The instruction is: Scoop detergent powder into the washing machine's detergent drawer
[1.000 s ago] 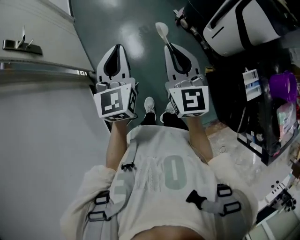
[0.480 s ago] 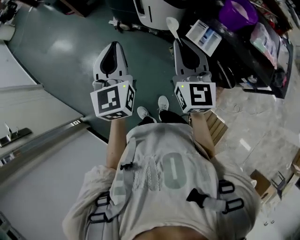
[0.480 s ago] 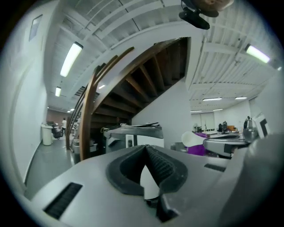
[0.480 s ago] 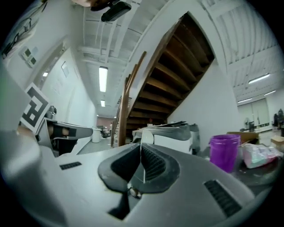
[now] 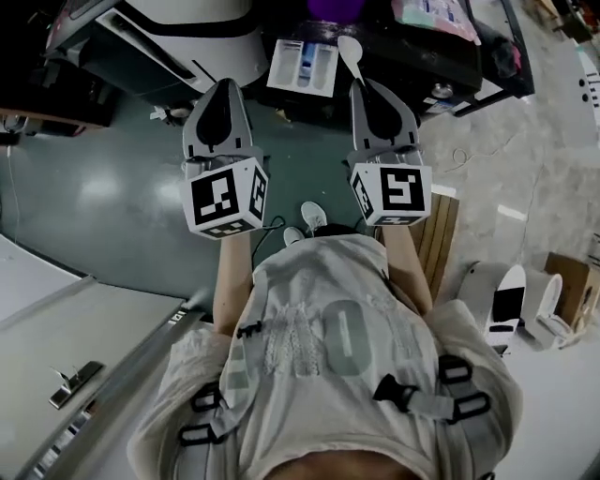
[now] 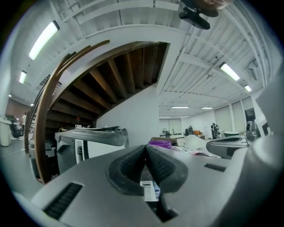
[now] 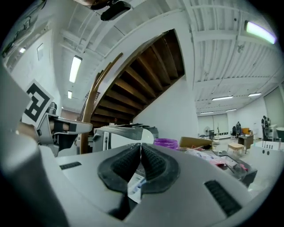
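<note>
While both arms reach out from a cream sweatshirt with grey straps (image 5: 328, 347), each hand holds one grey tool. The two tools are side by side and point away from the body, with a gap between them.

The left tool (image 5: 225, 86) has a black-and-white marker cube (image 5: 225, 197) at its near end. In the left gripper view its two dark ribbed pads (image 6: 162, 166) are pressed together at the tip, and nothing sits between them.

The right tool (image 5: 362, 86) has a marker cube (image 5: 392, 194) too. Its dark pads (image 7: 153, 166) are squeezed tight on the thin handle of a small white plastic spoon (image 5: 349, 49). The round bowl of the spoon sticks out past the tip.

Down below the tools is a dark green floor (image 5: 112, 197). Two white shoes (image 5: 312, 216) stand on it, just beside some pale wooden slats (image 5: 436, 234).

Farther off, past the left tool, stands a big white washing machine (image 5: 202, 28) with a dark band. I cannot see its drawer. Next to it, past the spoon, a blue and white card (image 5: 305, 64) leans on a dark bench (image 5: 412, 42). A purple tub (image 5: 333, 7) sits on that bench at the top edge of the head view.
</note>
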